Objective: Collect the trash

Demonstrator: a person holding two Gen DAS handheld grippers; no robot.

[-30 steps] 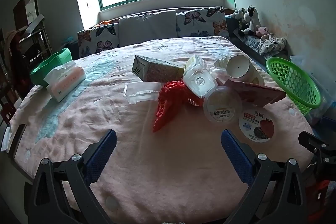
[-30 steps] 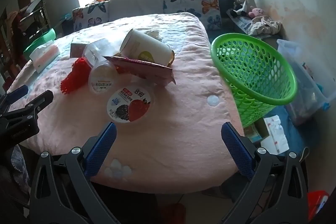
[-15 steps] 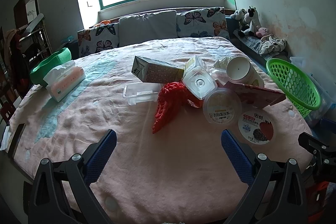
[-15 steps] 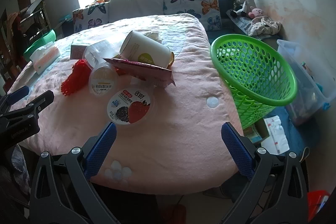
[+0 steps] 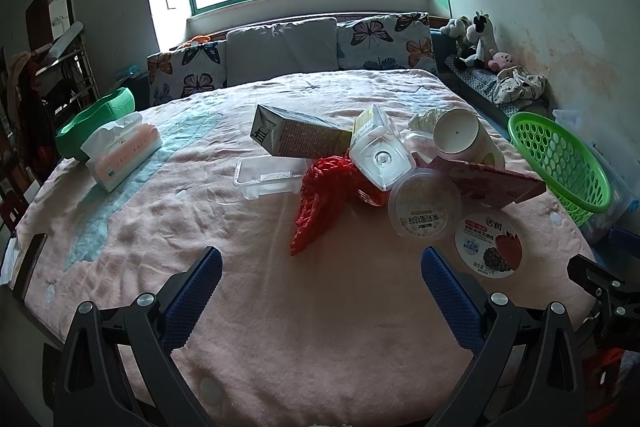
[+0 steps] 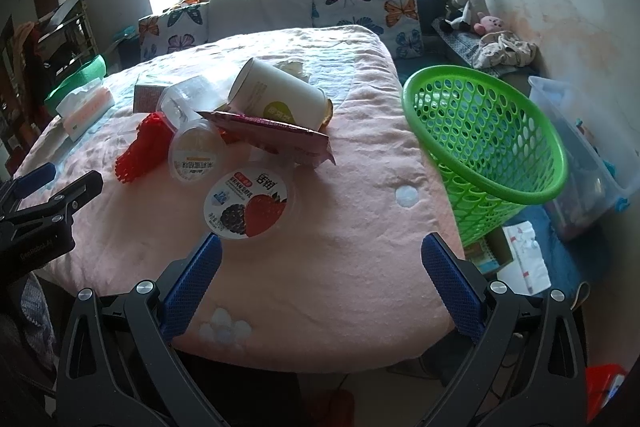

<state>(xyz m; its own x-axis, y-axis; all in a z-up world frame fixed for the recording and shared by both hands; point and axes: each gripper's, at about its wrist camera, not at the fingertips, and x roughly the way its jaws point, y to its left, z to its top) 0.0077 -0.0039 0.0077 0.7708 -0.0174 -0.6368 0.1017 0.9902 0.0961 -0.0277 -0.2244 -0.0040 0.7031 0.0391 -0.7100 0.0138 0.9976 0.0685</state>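
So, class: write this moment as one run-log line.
phase: approach | left gripper: open, empty | right gripper: open, empty, nearest yogurt tub | trash on bed | basket: beside bed

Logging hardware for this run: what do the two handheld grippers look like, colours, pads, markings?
Both match: the left gripper and right gripper have black angular plastic finger frames with silver screw heads and blue textured pads on the inner faces. The left gripper's body, seen from the right camera, carries small pale lettering, too blurred to read. No cables or sleeves show.
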